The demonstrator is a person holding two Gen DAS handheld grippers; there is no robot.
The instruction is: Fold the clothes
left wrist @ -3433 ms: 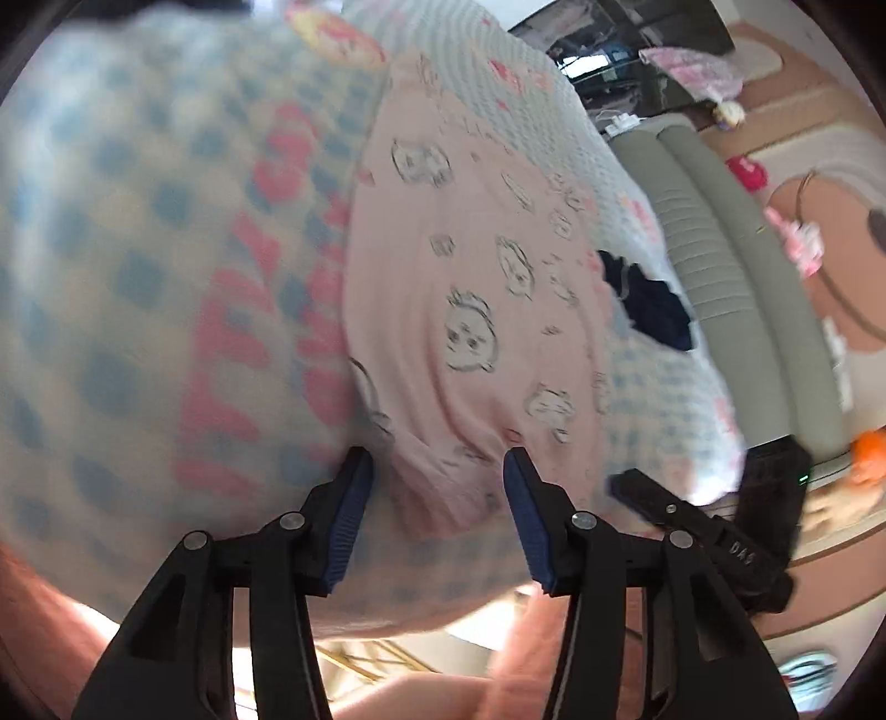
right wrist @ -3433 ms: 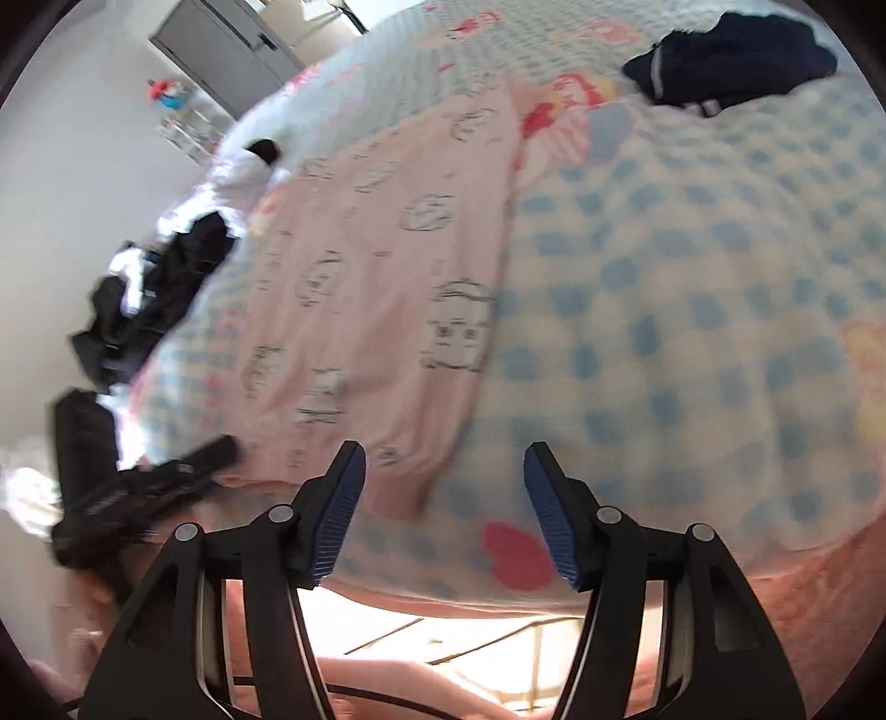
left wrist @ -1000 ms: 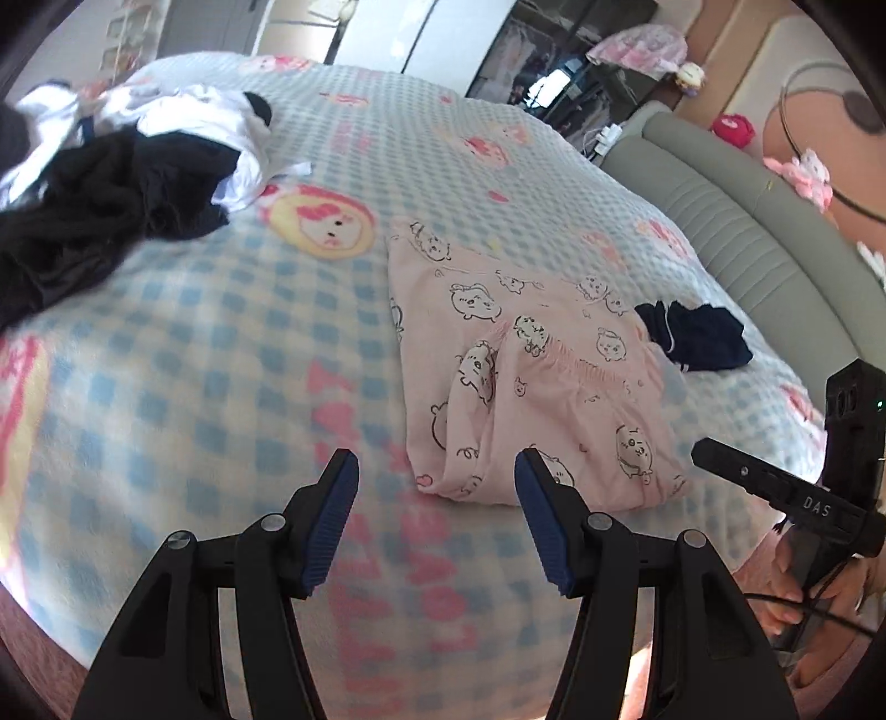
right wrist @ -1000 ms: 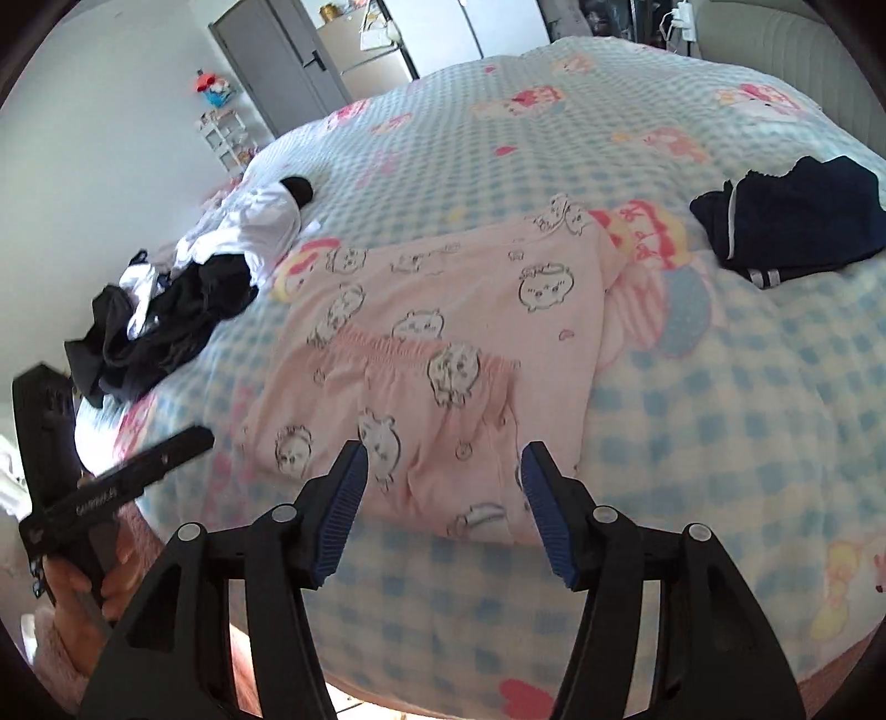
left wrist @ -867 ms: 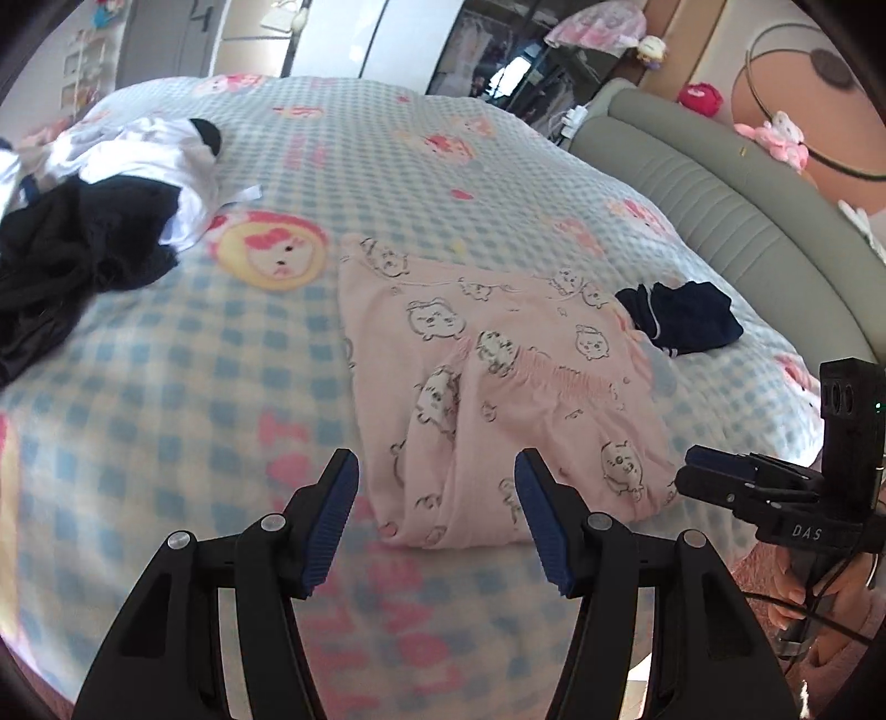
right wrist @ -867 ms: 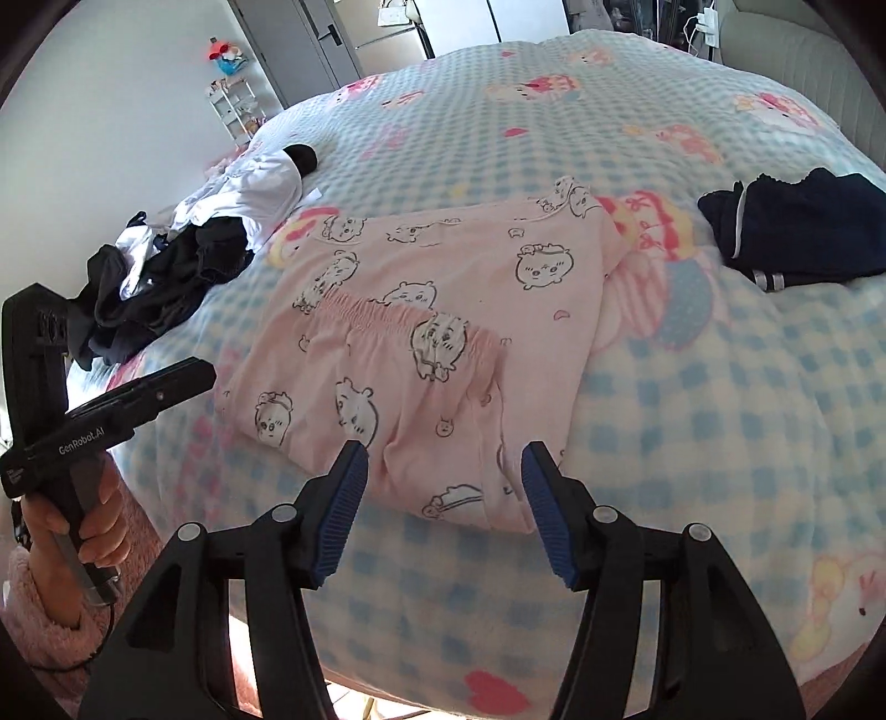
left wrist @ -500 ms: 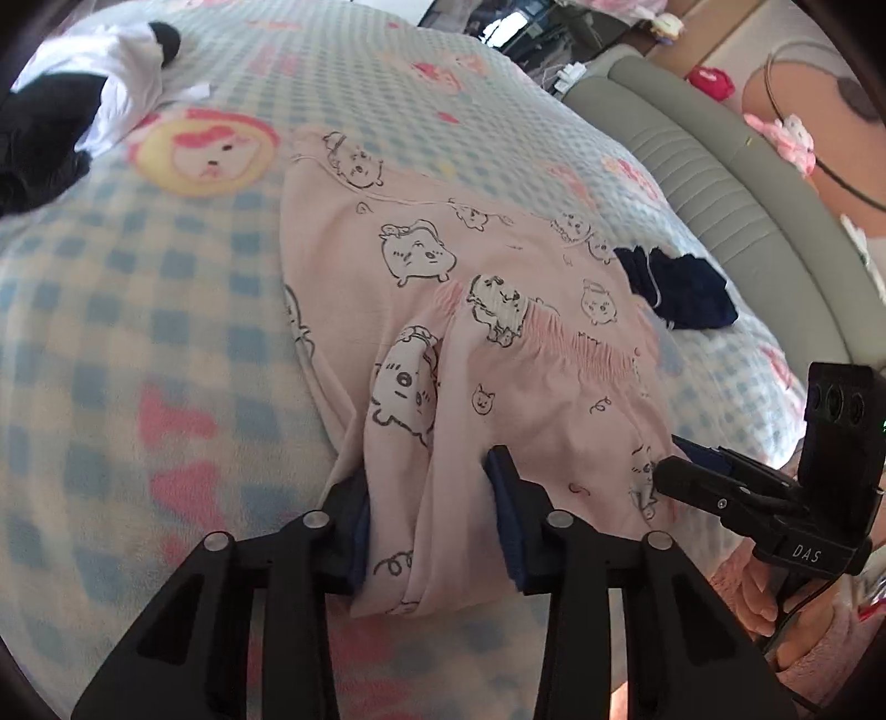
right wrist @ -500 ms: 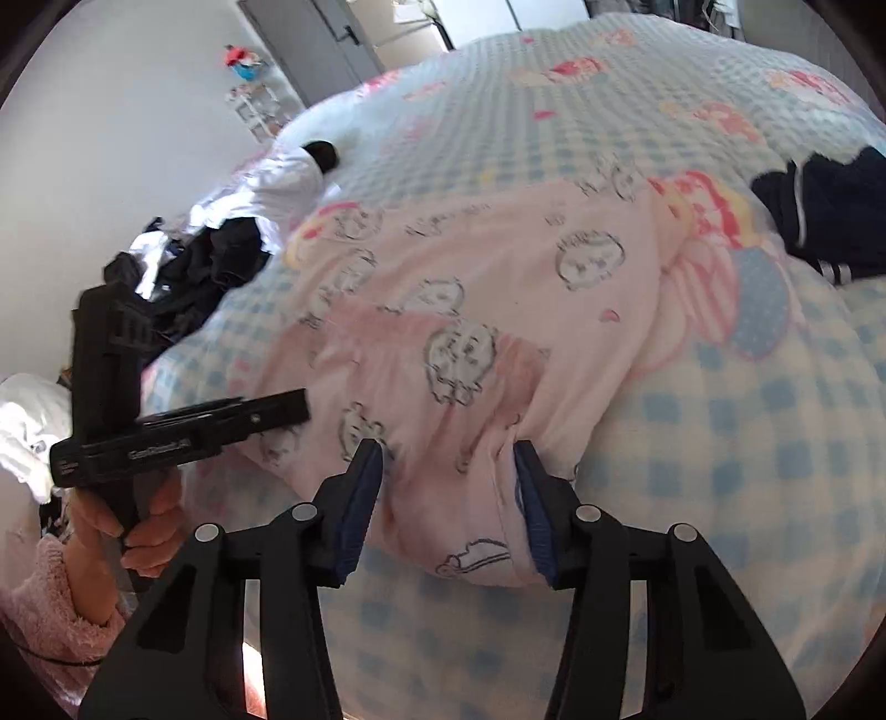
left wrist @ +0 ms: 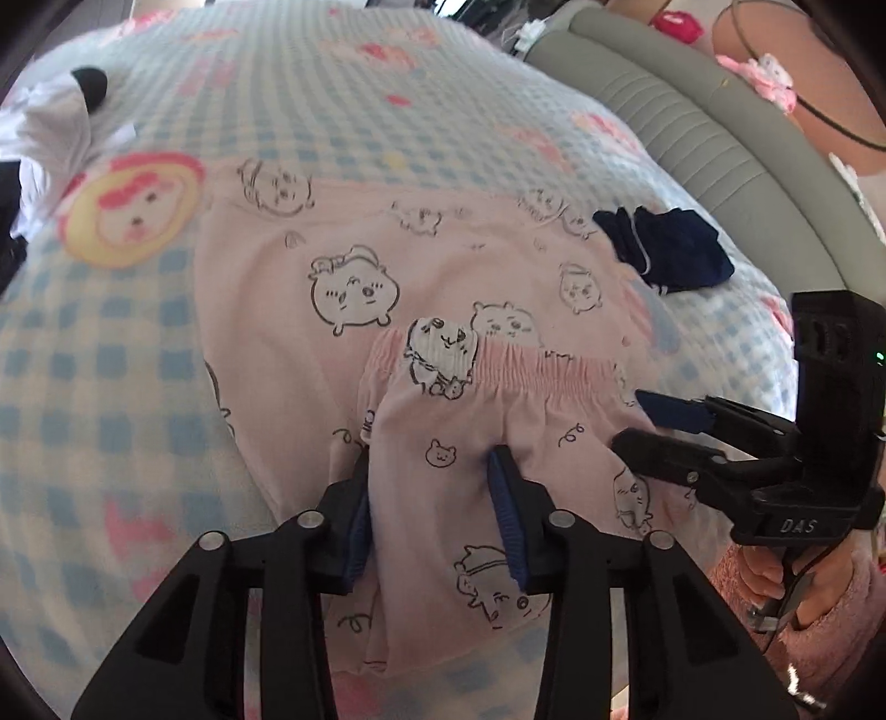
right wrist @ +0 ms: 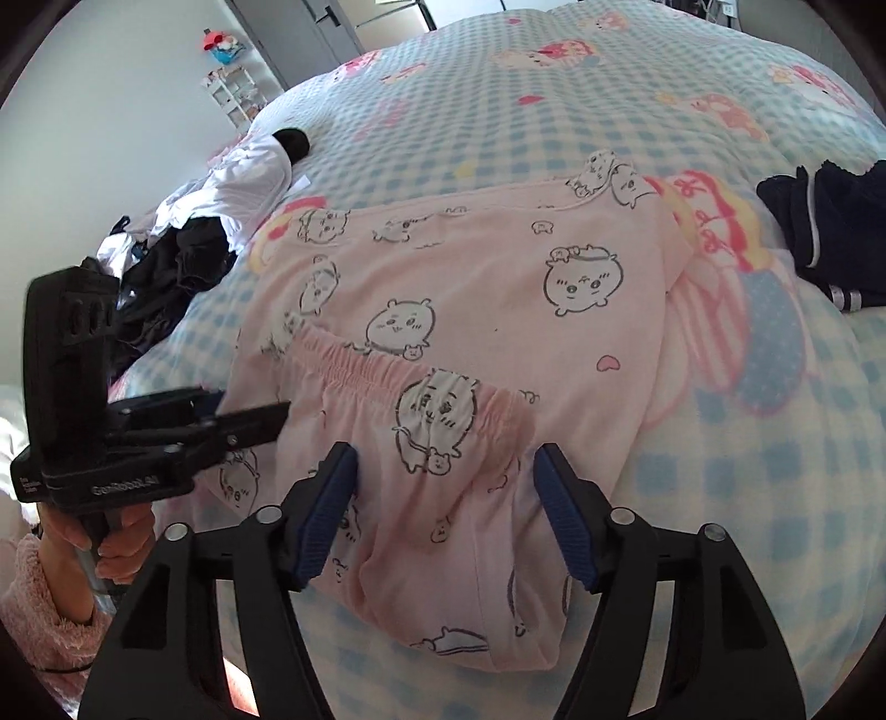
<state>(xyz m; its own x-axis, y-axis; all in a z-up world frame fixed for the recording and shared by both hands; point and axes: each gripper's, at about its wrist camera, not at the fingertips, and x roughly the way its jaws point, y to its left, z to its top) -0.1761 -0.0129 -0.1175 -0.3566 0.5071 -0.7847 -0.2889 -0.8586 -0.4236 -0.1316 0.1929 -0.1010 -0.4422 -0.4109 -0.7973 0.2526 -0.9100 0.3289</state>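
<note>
On the blue-and-white checked bedspread (right wrist: 554, 83), near its front edge: pink pyjama trousers (left wrist: 443, 310) printed with cartoon animals, folded over with the gathered elastic waistband (right wrist: 354, 368) lying across the top layer. Left gripper (left wrist: 432, 515) narrowed onto a bunch of the pink fabric at the near fold, blue pads pressed into the cloth on both sides. Right gripper (right wrist: 443, 509) spread wide, straddling the near edge of the same trousers, pads (right wrist: 326, 509) just beside the fabric; contact cannot be confirmed. Just beyond the trousers' far right corner: dark navy garment (right wrist: 830, 232) with pale trim, partly cut off by the frame edge in the right wrist view. At far left of the bed: heap of black clothes (right wrist: 166, 277) with a white garment (right wrist: 243, 177) on top, separate pieces hard to make out. Along the right side: grey padded headboard (left wrist: 720, 144). Behind the bed: grey door (right wrist: 299, 33) and small white shelf unit (right wrist: 232, 94), contents too small to identify. Near fold of the trousers partly hidden behind both sets of black fingers; person's hand (right wrist: 105, 543) in a pink fluffy sleeve (right wrist: 44, 609) partly covered by the gripper handle.
</note>
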